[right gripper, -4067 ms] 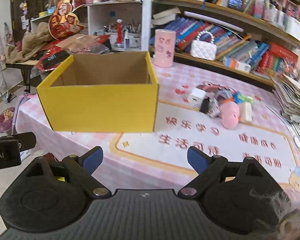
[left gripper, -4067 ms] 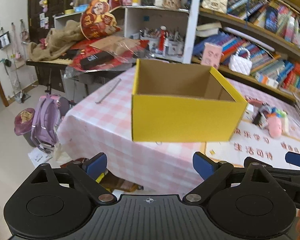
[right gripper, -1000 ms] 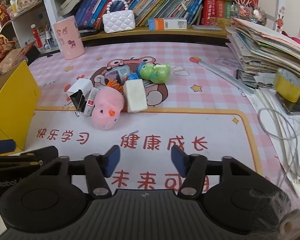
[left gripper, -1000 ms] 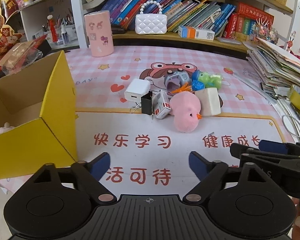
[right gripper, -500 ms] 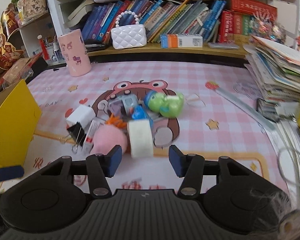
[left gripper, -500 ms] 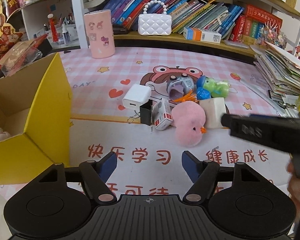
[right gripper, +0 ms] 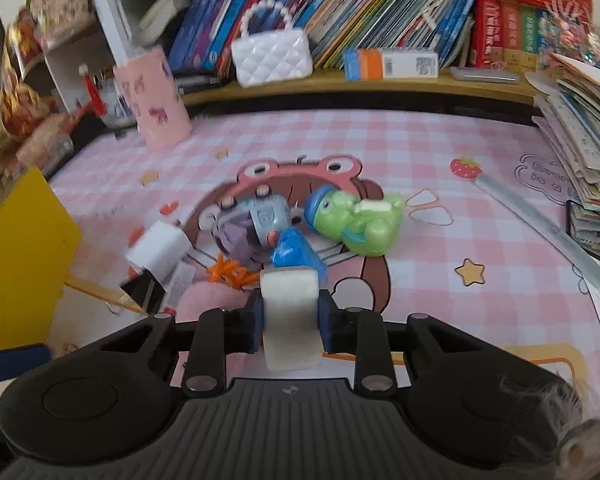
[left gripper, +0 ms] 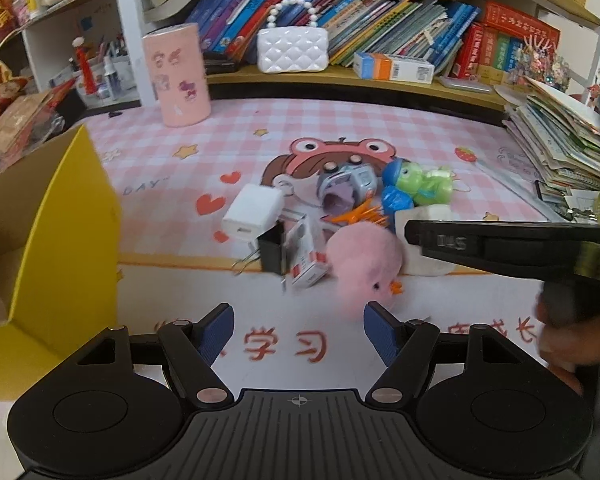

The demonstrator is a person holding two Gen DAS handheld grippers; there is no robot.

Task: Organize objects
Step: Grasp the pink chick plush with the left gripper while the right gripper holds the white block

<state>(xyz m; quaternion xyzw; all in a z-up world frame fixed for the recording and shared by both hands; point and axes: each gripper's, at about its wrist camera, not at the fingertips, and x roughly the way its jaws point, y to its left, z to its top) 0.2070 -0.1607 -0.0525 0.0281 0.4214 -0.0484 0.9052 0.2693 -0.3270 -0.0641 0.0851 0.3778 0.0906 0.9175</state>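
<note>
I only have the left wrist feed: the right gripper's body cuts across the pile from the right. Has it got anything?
Observer: Yes. In the right wrist view the right gripper is closed on the white block, one finger on each side.
Operator: Is the block off the mat yet?
Observer: Cannot tell. Its far end sits right against the blue toy.
Operator: Anything beyond it that I might miss?
Observer: A clear ruler lies diagonally on the mat by the stack of books.
Operator: And my left gripper?
Observer: The left gripper is open, holding nothing.
</note>
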